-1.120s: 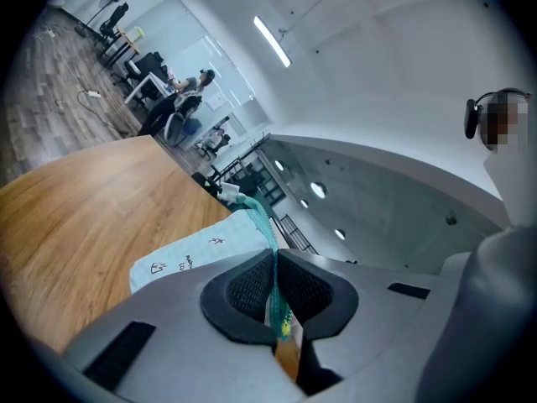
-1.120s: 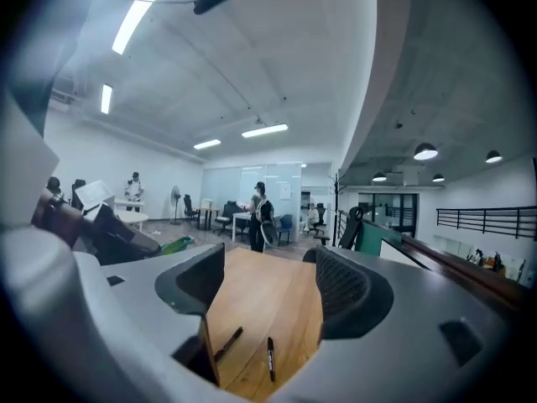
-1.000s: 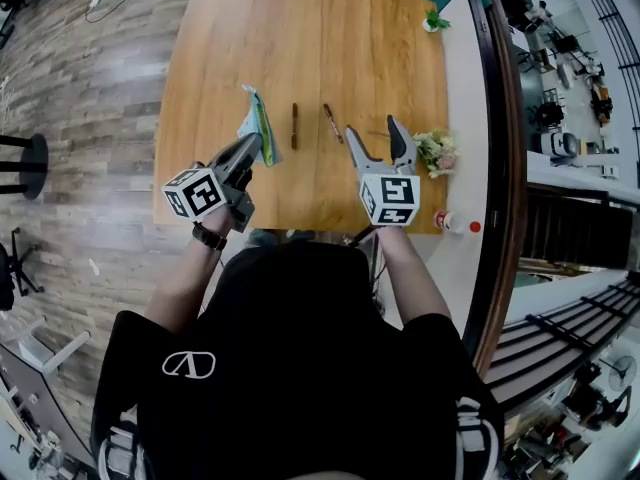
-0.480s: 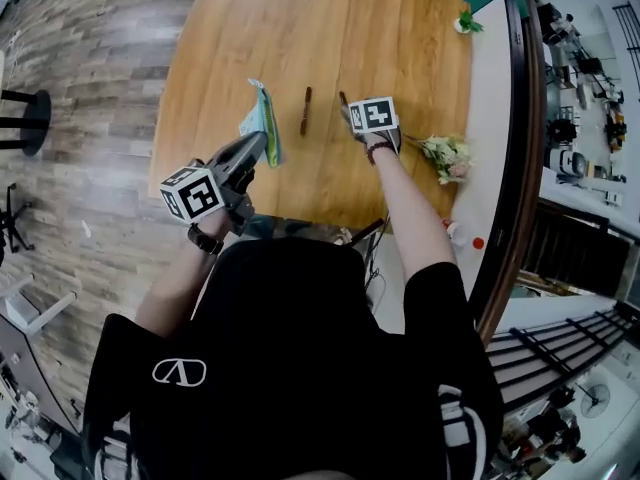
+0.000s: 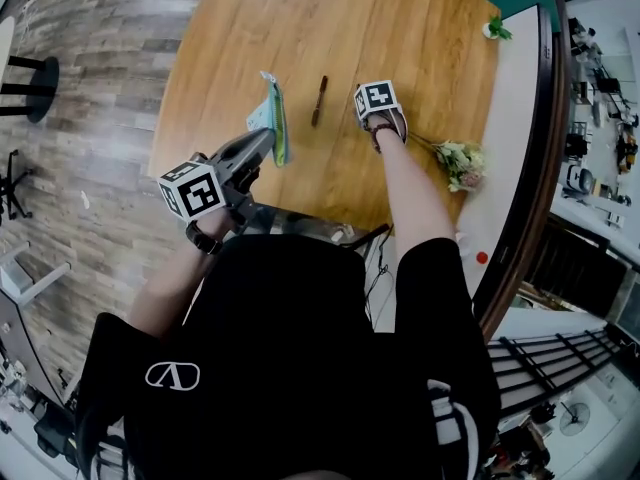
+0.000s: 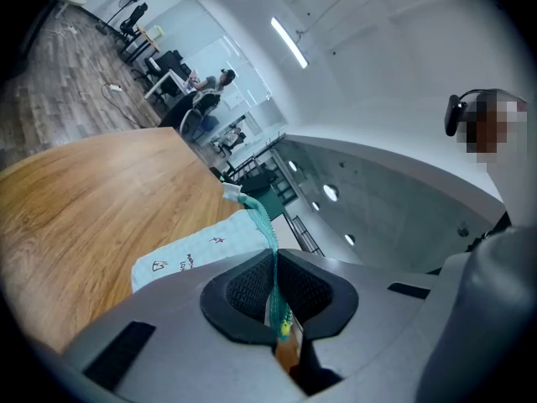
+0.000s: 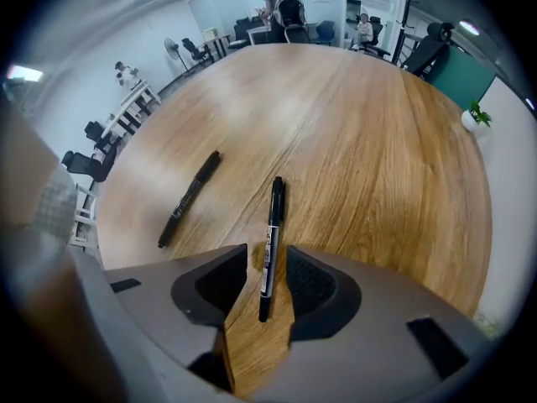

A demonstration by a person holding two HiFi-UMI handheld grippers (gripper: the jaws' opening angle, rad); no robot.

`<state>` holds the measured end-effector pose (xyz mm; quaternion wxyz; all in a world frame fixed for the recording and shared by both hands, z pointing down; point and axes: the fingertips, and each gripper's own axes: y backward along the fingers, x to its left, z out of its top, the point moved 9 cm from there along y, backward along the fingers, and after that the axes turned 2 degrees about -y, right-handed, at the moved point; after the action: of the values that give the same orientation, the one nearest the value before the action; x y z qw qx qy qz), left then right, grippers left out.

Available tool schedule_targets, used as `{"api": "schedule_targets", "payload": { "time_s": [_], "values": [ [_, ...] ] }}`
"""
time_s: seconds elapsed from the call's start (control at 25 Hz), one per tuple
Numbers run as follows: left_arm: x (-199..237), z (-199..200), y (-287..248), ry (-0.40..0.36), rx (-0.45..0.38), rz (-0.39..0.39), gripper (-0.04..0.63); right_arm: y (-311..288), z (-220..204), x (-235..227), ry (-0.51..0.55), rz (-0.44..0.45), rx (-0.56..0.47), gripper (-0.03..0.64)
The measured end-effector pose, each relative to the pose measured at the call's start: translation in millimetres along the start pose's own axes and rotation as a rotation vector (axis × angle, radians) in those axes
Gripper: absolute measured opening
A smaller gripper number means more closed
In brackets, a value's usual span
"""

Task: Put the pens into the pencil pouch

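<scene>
Meanwhile, the left tool (image 6: 273, 288) grips the pencil pouch (image 6: 197, 254) by its zipper edge at the tabletop's (image 5: 330, 28) left. A loose pen (image 5: 319, 100) lies mid-table. The right tool (image 7: 267, 271), its jaws just closing and half-open, straddles a second pen (image 7: 271, 225) ungripped.

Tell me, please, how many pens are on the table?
2. One pen lies untouched between the right gripper's jaws, which have just been closing; the other pen lies left of it. The pencil pouch may hide more.
</scene>
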<state>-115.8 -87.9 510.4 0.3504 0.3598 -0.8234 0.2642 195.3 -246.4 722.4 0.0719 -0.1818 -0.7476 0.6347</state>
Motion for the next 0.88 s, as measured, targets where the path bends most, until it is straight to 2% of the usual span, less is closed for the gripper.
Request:
{"api": "schedule_targets", "payload": {
  "time_s": [0.16, 0.28, 0.4, 0.56, 0.88],
  "values": [
    [1, -1, 2, 0.0, 0.001, 0.004, 0.015, -10, -3, -2, 0.023, -0.031, 0.038, 0.052],
    [0, -1, -1, -0.005, 0.001, 0.003, 0.015, -10, -4, -6, 0.019, -0.029, 0.05, 0.043],
    [-1, 1, -3, -0.006, 0.007, -0.001, 0.015, -3, -4, -6, 0.004, -0.016, -0.002, 0.043],
    [-3, 8, -4, -0.011, 0.009, -0.016, 0.015, 42, 8, -2, -0.021, -0.015, -0.196, 0.043],
    [-16, 21, -13, -0.006, 0.006, -0.072, 0.015, 209, 9, 39, 0.114, -0.124, -0.784, 0.043]
  ]
}}
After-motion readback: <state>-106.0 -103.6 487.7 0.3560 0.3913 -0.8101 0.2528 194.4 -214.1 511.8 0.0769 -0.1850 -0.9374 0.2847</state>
